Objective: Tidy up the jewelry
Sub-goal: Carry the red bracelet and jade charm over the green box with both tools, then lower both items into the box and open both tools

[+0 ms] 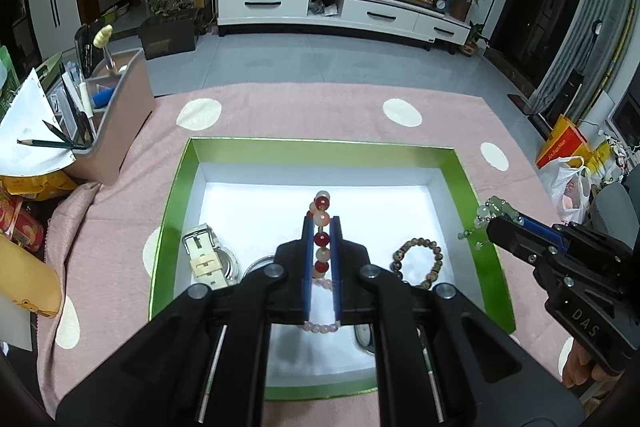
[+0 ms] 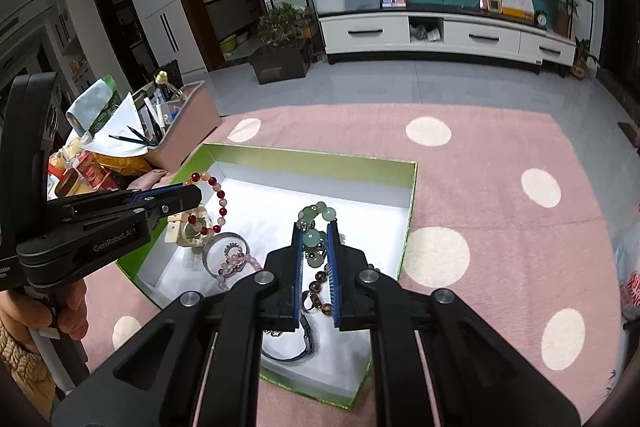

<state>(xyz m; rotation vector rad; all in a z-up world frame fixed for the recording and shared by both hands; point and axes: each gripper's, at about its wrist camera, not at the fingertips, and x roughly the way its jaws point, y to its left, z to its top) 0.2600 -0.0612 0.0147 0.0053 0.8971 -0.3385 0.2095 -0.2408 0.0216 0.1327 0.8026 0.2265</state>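
A green-rimmed box (image 1: 468, 183) with a white floor lies on the pink cloth. My left gripper (image 1: 322, 221) is shut on a red and pink bead bracelet (image 1: 322, 203), held over the box; the same bracelet (image 2: 218, 195) hangs from that gripper (image 2: 196, 195) in the right wrist view. My right gripper (image 2: 316, 225) is shut on a pale green bead bracelet (image 2: 320, 213), also seen as green beads (image 1: 494, 209) at the box's right edge. Inside lie a cream-strapped watch (image 1: 204, 257), a brown bead bracelet (image 1: 420, 261), a metal bangle (image 2: 226, 247) and a pink bead strand (image 2: 236, 265).
A brown organiser (image 1: 120, 123) with pencils and paper stands left of the box, snack packets (image 1: 24, 203) beside it. A plastic bag (image 1: 572, 191) and an orange carton (image 1: 564, 141) lie off the cloth at right. A TV cabinet (image 1: 340, 9) lines the far wall.
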